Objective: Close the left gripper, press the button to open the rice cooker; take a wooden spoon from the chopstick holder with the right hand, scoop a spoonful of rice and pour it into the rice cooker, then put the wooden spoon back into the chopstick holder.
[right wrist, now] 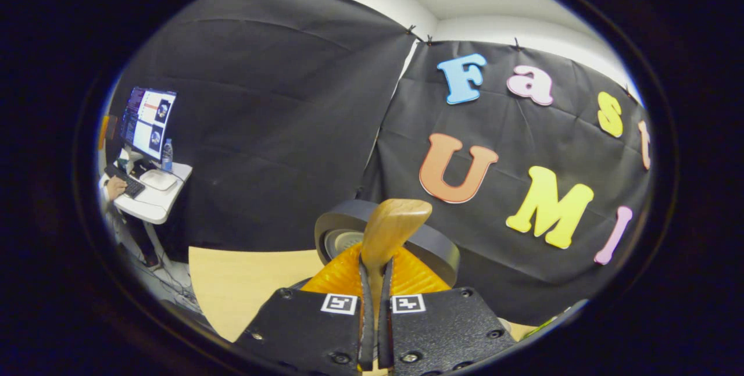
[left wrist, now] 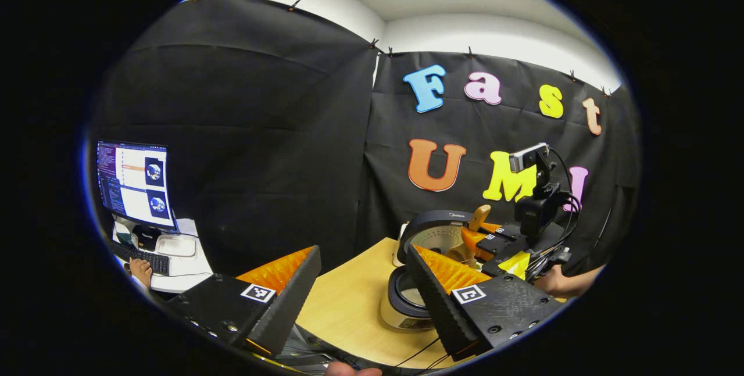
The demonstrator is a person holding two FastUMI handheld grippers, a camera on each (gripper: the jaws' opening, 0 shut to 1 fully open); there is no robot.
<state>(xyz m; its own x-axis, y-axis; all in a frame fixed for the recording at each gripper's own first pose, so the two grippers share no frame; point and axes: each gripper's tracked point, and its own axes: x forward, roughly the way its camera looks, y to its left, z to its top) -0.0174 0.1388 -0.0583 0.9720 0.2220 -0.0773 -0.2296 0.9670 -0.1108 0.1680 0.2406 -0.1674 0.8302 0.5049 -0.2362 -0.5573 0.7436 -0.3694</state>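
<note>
My right tongs [right wrist: 375, 300] are clamped on the wooden spoon [right wrist: 390, 231], which sits over the open rice cooker [left wrist: 415, 274] on the tabletop [left wrist: 349, 300]. I'd tip it slowly above the pot so rice falls inside. My left tongs [left wrist: 363, 283] gape wide, holding nothing.

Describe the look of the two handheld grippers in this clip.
Both are black textured plastic blocks with screws and square black-and-white tags. The left gripper has wedge-shaped fingers with ribbed inner faces. The right gripper carries a small camera on a post, with black cables looping behind.
</note>
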